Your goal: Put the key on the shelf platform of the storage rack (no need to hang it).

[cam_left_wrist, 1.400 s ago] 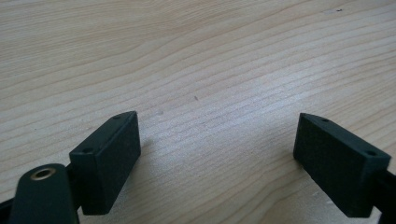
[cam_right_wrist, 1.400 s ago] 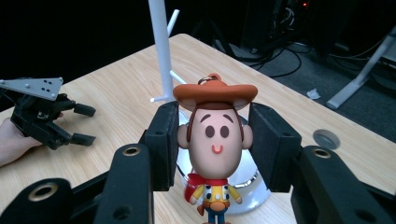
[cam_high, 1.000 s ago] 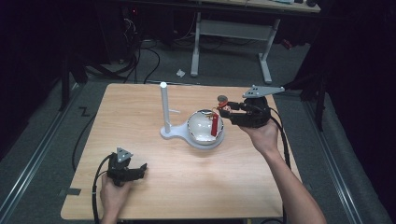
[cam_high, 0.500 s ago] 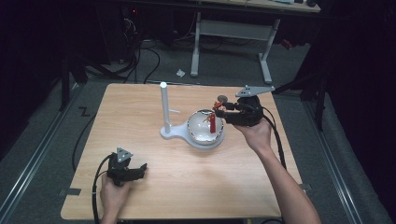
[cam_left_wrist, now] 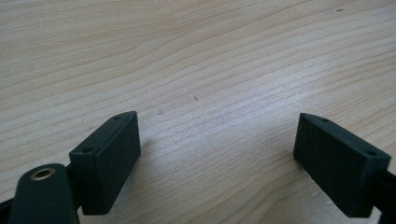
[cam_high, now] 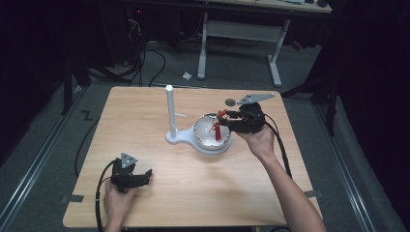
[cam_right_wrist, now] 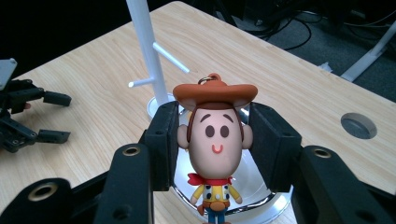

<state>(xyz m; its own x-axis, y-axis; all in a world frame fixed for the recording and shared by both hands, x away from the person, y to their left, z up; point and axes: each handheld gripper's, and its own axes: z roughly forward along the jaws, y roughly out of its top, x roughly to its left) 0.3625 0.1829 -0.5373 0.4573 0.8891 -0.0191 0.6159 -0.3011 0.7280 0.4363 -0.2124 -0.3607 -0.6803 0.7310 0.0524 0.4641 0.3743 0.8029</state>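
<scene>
table (cam_high: 145, 121): pale matt wood grain
cowboy figure (cam_right_wrist: 215, 135): smooth plastic
bowl (cam_right_wrist: 261, 198): glossy mirror metal
jaw pads: matt black

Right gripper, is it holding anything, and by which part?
Yes. The right gripper holds the cowboy figure keychain by its head, one jaw pressed against each side, above the shiny bowl.

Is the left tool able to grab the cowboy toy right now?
Probably not. The cowboy toy is clamped in the right tool above the bowl, and the left tool rests open far across the table.
</scene>
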